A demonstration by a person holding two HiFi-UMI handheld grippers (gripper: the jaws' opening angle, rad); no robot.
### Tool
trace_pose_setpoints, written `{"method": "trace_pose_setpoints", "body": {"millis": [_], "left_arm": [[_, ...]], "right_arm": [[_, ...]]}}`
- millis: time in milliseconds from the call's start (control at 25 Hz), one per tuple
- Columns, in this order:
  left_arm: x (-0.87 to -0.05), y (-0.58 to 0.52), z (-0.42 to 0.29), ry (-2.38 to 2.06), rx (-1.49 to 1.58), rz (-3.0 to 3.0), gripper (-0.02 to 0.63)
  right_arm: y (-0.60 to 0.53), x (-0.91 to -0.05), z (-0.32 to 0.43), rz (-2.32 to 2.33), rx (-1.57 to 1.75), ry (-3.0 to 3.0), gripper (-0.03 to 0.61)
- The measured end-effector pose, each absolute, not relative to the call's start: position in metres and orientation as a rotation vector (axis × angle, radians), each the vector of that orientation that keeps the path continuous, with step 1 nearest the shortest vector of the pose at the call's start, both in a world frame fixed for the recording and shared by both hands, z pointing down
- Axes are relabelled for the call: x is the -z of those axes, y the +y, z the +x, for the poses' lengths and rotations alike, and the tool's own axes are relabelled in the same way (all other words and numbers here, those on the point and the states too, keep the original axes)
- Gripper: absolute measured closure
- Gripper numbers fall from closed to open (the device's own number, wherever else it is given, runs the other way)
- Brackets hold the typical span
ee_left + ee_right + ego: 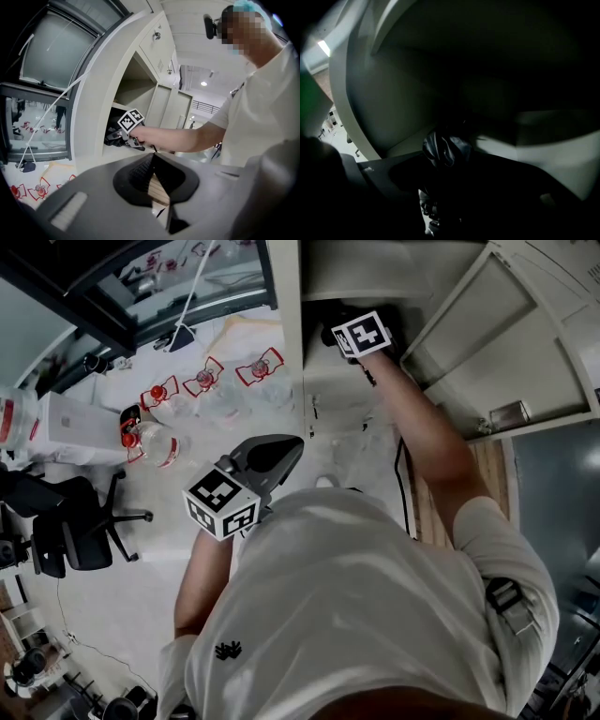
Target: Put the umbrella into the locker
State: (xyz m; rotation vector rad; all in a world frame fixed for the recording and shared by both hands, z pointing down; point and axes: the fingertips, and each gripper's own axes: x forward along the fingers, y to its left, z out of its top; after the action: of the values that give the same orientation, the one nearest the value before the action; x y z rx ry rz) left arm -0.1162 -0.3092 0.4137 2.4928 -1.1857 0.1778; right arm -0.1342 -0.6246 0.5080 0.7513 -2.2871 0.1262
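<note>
The locker (306,381) stands open in front of me, and my right arm reaches into its compartment. The folded dark umbrella (444,149) lies on the compartment floor, also visible from the left gripper view as the umbrella (114,137). My right gripper (450,161) is deep inside with its jaws spread either side of the umbrella, wider than the bundle; it is open. From above, the right gripper (336,322) shows mostly as its marker cube. My left gripper (286,448) hangs outside by my chest, and the left gripper (152,161) is shut on nothing.
The locker's door (511,352) swings open to the right. On the floor at the left lie plastic bottles (155,442) and red-and-white items (206,379). A black office chair (75,521) stands further left, under a glass partition (169,282).
</note>
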Motion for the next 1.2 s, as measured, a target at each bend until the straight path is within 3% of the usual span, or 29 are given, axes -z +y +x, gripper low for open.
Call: {"method": "trace_pose_setpoints", "body": {"millis": [1000, 1200], "left_arm": [[-0.402, -0.200, -0.118, -0.959, -0.188, 2.635, 0.560], [-0.400, -0.175, -0.118, -0.917, -0.178, 2.658, 0.560]], "right_arm": [[-0.501, -0.454, -0.066, 1.013, -0.183, -2.315, 0.325], [-0.450, -0.451, -0.057, 1.024, -0.239, -2.350, 0.364]]}}
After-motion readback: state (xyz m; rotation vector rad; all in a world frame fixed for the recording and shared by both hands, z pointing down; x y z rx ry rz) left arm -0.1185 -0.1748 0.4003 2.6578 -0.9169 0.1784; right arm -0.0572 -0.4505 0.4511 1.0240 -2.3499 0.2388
